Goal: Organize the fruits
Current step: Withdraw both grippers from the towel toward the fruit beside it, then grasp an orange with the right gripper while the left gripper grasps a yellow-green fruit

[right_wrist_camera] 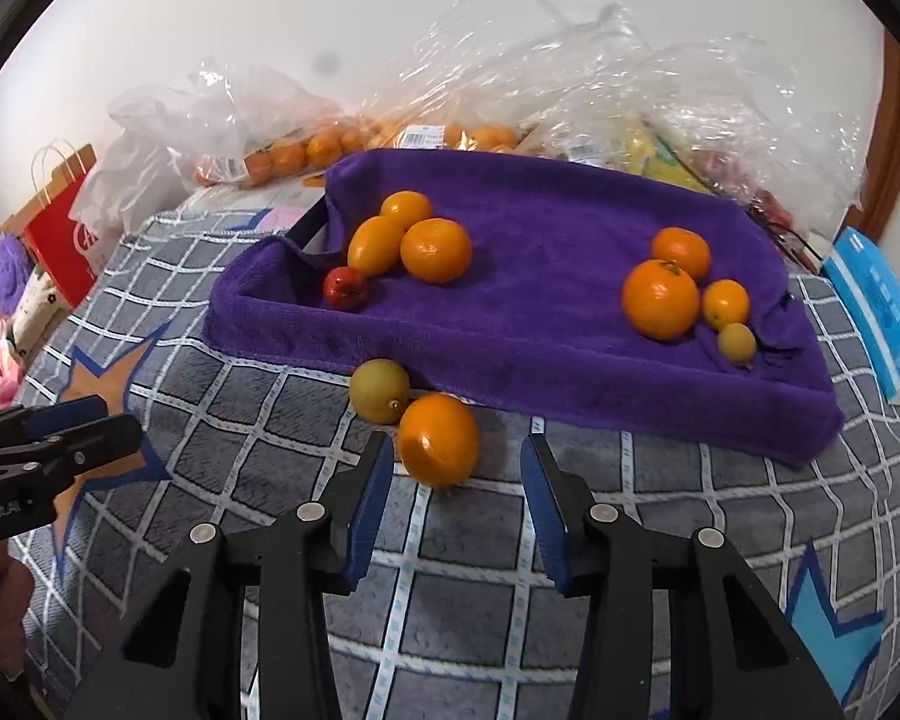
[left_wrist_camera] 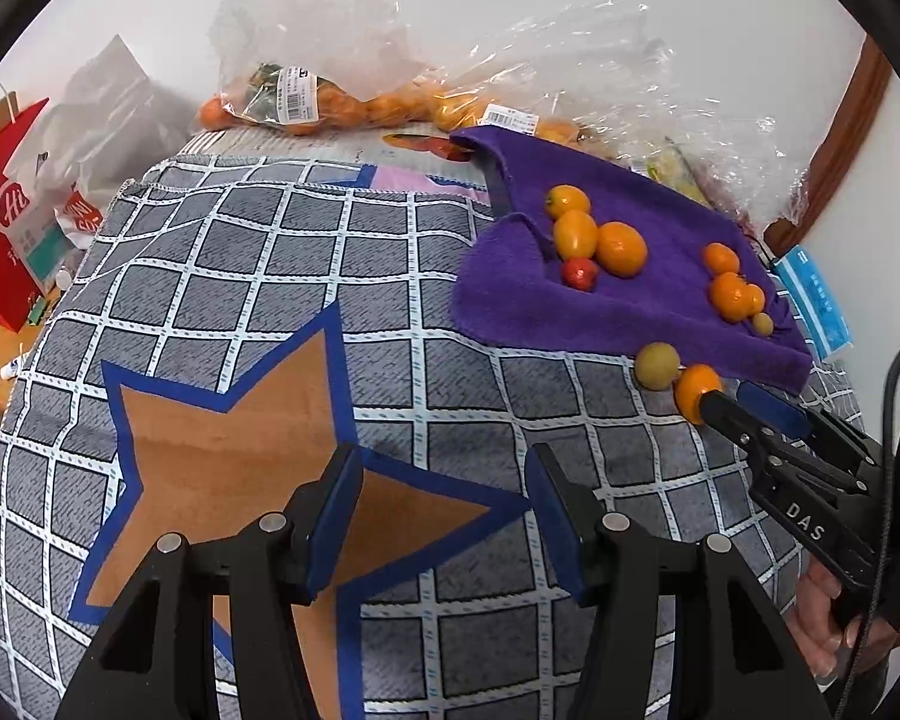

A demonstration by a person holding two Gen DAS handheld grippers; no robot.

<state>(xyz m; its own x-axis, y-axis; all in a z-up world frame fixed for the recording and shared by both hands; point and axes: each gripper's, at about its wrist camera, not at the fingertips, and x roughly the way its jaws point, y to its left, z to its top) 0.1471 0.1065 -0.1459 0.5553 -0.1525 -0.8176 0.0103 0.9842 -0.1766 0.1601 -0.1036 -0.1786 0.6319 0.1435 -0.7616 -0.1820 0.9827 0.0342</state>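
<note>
At the bottom of the right wrist view, the right gripper (right_wrist_camera: 453, 474) stands wide apart with nothing held; an orange fruit (right_wrist_camera: 438, 439) lies on the checked cloth (right_wrist_camera: 480, 570) between its fingertips, nearer the left one. Touching that fruit, a yellow-green fruit (right_wrist_camera: 380, 391) sits against the purple towel (right_wrist_camera: 540, 300). The left gripper (left_wrist_camera: 444, 480) is likewise spread and empty above the star pattern. Farther up, two fruit clusters rest on the towel.
</note>
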